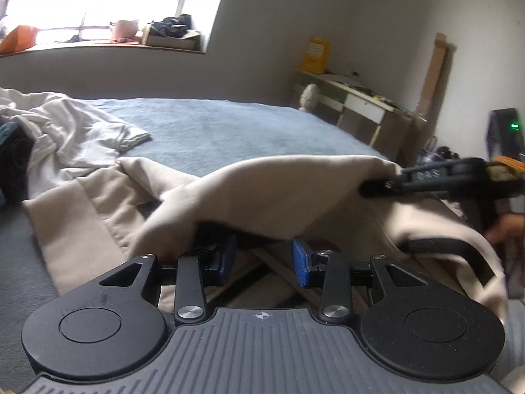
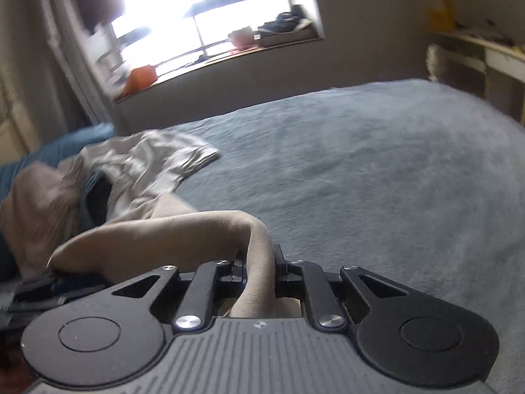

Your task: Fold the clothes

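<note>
Blue bedding (image 2: 377,170) spreads ahead of both claws. Right claw (image 2: 259,275), angled downward, pinches a beige garment (image 2: 157,239) fold between its pads. Left claw (image 1: 264,261), also tilted down, stands parted under the lifted cloth, pads gripping nothing.
</note>
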### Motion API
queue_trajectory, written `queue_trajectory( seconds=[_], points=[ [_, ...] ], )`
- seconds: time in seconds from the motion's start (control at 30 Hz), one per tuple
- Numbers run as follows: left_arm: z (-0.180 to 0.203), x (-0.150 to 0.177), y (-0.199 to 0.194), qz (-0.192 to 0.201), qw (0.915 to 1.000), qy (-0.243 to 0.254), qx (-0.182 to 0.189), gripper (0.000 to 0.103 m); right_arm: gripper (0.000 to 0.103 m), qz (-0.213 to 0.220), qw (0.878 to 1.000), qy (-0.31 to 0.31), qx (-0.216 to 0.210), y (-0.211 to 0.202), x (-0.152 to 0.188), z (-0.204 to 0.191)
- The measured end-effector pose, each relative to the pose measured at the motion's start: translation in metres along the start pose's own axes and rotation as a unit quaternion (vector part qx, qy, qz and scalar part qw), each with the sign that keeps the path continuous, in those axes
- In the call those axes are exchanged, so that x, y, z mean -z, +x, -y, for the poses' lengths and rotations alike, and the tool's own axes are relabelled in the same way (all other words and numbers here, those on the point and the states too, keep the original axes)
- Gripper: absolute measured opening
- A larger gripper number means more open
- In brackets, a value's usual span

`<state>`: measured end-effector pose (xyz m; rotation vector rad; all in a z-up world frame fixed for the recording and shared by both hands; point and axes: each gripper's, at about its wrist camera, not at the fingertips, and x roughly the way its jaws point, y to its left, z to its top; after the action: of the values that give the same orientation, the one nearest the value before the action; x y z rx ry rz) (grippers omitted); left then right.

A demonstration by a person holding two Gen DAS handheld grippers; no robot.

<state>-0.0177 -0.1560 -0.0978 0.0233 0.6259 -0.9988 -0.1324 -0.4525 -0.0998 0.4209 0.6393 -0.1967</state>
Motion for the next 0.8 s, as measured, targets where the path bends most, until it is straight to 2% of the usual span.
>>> queue_trajectory(
  seconds=[0.1,0.2,0.27,0.37,0.43,0.47,0.53,0.63,0.7,0.8],
  points=[
    [0.006,0.006,0.011,-0.017,0.9998,0.01,0.009,0.043,0.012,-0.005,0.994,0.108,0.028,0.013,0.001,0.065],
    [-0.004,0.014,0.026,-0.046,0.9988,0.0,-0.013,0.045,0.012,-0.028,0.977,0.205,0.039,0.028,0.023,0.117],
    [-0.015,0.019,0.032,-0.066,0.9973,-0.016,-0.028,0.045,0.017,-0.041,0.957,0.286,0.019,0.037,0.041,0.145],
    [-0.031,0.025,0.038,-0.084,0.9947,-0.033,-0.049,0.045,0.024,-0.038,0.925,0.377,-0.03,0.039,0.058,0.176],
    [-0.037,0.028,0.038,-0.087,0.994,-0.04,-0.053,0.045,0.03,-0.036,0.914,0.401,-0.048,0.035,0.062,0.188],
    [-0.04,0.029,0.037,-0.086,0.994,-0.044,-0.052,0.045,0.036,-0.033,0.913,0.404,-0.045,0.03,0.061,0.193],
    [-0.04,0.031,0.037,-0.083,0.9941,-0.046,-0.052,0.045,0.042,-0.02,0.914,0.406,-0.023,0.016,0.057,0.203],
    [-0.038,0.033,0.038,-0.079,0.9944,-0.045,-0.054,0.046,0.044,0.029,0.909,0.414,0.046,-0.023,0.05,0.225],
    [-0.037,0.035,0.039,-0.074,0.9947,-0.044,-0.055,0.047,0.044,0.069,0.906,0.41,0.074,-0.053,0.047,0.231],
    [-0.037,0.037,0.041,-0.068,0.995,-0.043,-0.06,0.047,0.044,0.078,0.93,0.354,0.055,-0.08,0.039,0.205]
  ],
)
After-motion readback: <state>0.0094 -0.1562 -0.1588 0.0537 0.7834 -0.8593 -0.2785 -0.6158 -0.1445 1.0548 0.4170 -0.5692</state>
